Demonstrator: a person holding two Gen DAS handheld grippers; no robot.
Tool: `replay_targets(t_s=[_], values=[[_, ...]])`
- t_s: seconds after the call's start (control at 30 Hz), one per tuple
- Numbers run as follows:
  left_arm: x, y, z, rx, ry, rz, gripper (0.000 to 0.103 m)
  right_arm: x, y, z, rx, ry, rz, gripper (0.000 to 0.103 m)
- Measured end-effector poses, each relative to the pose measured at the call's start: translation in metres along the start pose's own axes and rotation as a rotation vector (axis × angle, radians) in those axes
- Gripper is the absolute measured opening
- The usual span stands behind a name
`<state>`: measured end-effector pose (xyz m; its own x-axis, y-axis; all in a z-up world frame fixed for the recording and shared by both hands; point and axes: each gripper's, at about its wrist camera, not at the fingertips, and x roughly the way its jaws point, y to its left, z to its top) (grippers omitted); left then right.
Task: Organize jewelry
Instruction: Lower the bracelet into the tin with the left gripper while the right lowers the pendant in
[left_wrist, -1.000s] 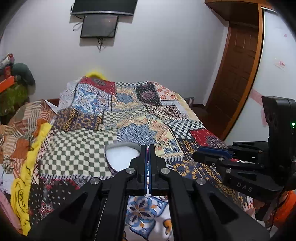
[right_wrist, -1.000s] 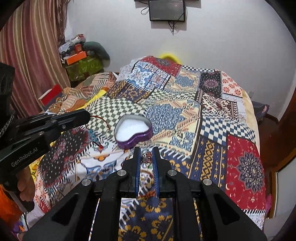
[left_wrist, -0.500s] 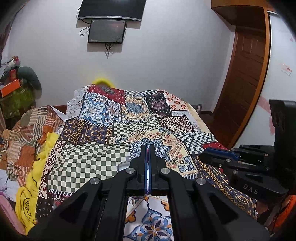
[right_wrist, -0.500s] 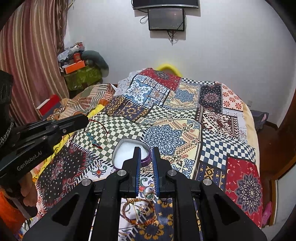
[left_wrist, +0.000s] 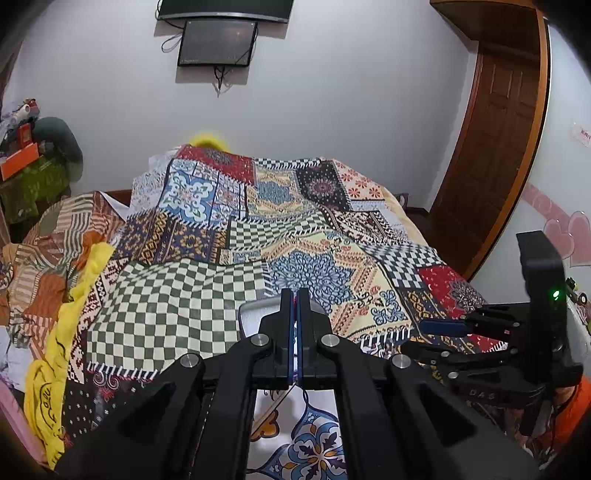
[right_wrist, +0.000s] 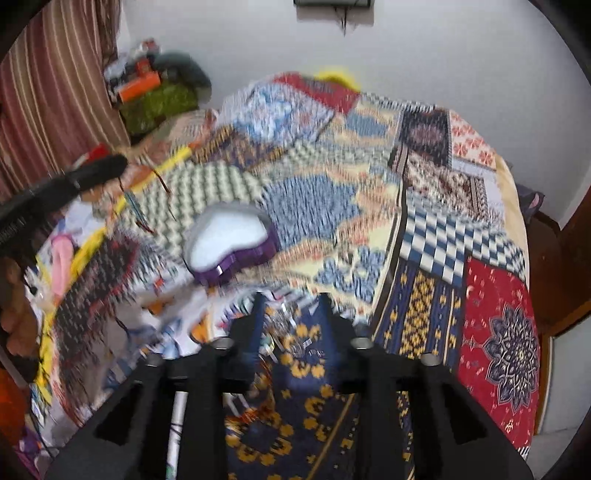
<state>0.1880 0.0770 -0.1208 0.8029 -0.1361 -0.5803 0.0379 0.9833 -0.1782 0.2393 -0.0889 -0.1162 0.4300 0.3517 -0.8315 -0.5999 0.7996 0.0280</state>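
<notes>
A heart-shaped purple box (right_wrist: 229, 240) with a white lining lies open on the patchwork bedspread (right_wrist: 424, 229). Its grey rim (left_wrist: 255, 317) shows just behind my left gripper (left_wrist: 295, 295). That gripper is shut on a thin red cord (right_wrist: 162, 182), which hangs from the left gripper (right_wrist: 110, 166) with a blue beaded piece (right_wrist: 136, 210) dangling over the spread. My right gripper (right_wrist: 290, 299) points down at the bed in front of the box, and its jaws are opening. Small shiny jewelry (right_wrist: 291, 332), blurred, lies between the fingers, and nothing presses on it. From the left wrist view, the right gripper (left_wrist: 424, 338) is low at the right.
Yellow cloth (left_wrist: 55, 350) and striped bedding (left_wrist: 44, 251) are heaped along the bed's left side. A cluttered stand (right_wrist: 155, 96) and a striped curtain (right_wrist: 55, 92) stand at the far left. A wooden door (left_wrist: 495, 147) is to the right, and a screen (left_wrist: 218, 40) hangs on the wall.
My right gripper dropped toward the bedspread and its jaws parted from nearly shut; its view is now motion-blurred. The left gripper drifted a little, still shut on the cord.
</notes>
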Motion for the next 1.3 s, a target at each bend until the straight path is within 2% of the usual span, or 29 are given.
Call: replay_targets(t_s=[0.13,0.37,0.43,0.5,0.53,0.93,1.1,1.3], values=[[0.005,0.002,-0.004,0.002,0.012,0.003,0.0,0.012,-0.001,0.0,-0.021,0.02,-0.028,0.033],[0.008,0.004,-0.007,0.004,0.019,0.005,0.0,0.028,0.003,0.004,-0.052,0.071,-0.011,0.033],[0.008,0.005,-0.007,0.0,0.021,0.003,0.0,0.031,0.004,0.004,-0.062,0.083,0.0,0.027],[0.009,0.006,-0.009,-0.005,0.023,0.001,0.0,0.034,0.004,0.003,-0.064,0.096,0.005,0.013],[0.009,0.007,-0.009,-0.007,0.024,0.001,0.0,0.034,0.004,0.003,-0.064,0.095,0.001,0.013],[0.0,0.004,0.004,0.01,-0.007,0.004,0.0,0.0,-0.001,0.019,-0.017,-0.005,-0.009,0.013],[0.0,0.003,0.015,0.024,-0.028,0.021,0.0,-0.013,0.001,0.037,0.007,-0.063,0.019,0.013],[0.011,0.003,0.022,0.042,-0.024,0.041,0.0,-0.01,0.012,0.057,0.008,-0.094,0.066,0.013]])
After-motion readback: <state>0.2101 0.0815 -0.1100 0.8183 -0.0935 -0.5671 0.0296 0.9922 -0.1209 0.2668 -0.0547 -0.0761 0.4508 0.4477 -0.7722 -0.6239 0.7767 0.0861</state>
